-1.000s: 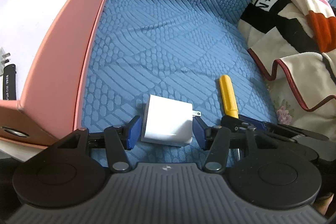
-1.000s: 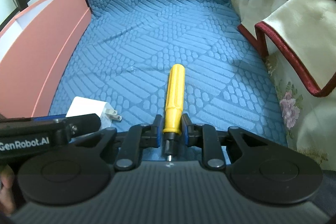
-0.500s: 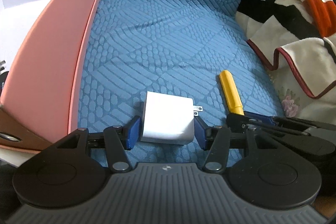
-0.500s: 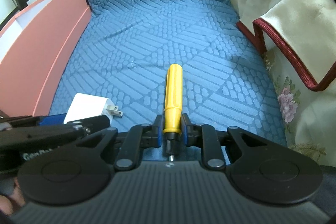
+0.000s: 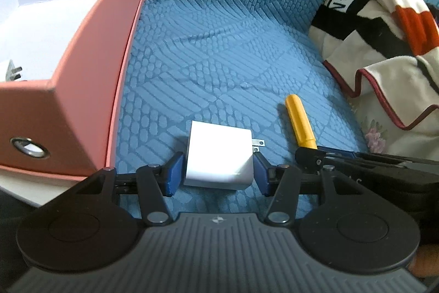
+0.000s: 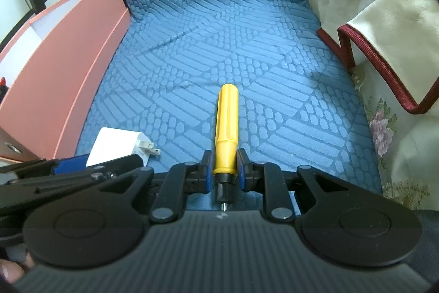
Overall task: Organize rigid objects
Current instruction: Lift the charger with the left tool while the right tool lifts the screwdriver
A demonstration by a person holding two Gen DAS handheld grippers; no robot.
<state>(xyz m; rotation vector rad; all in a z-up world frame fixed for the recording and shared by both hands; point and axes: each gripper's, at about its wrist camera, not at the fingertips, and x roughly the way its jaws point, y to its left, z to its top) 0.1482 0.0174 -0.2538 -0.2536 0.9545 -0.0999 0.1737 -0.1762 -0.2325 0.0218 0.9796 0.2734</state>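
Note:
A white plug adapter (image 5: 219, 155) lies on the blue cushion (image 5: 219, 59) between the blue pads of my left gripper (image 5: 216, 172), which is shut on it; it also shows in the right wrist view (image 6: 118, 146). A yellow-handled screwdriver (image 6: 226, 128) lies on the blue cushion (image 6: 219, 45) with its collar clamped between the pads of my right gripper (image 6: 224, 172). The screwdriver also shows in the left wrist view (image 5: 299, 121). A pink box (image 5: 90, 67) with a white inside stands to the left.
Inside the pink box a second plug (image 5: 12, 72) shows at its left edge. A patterned blanket (image 5: 384, 32) is piled on the right of the cushion, also in the right wrist view (image 6: 384, 32). The pink box (image 6: 55, 73) borders the cushion's left side.
The left wrist view has shifted so more of the pink box's inside shows. Both grippers keep their hold on the adapter and the screwdriver.

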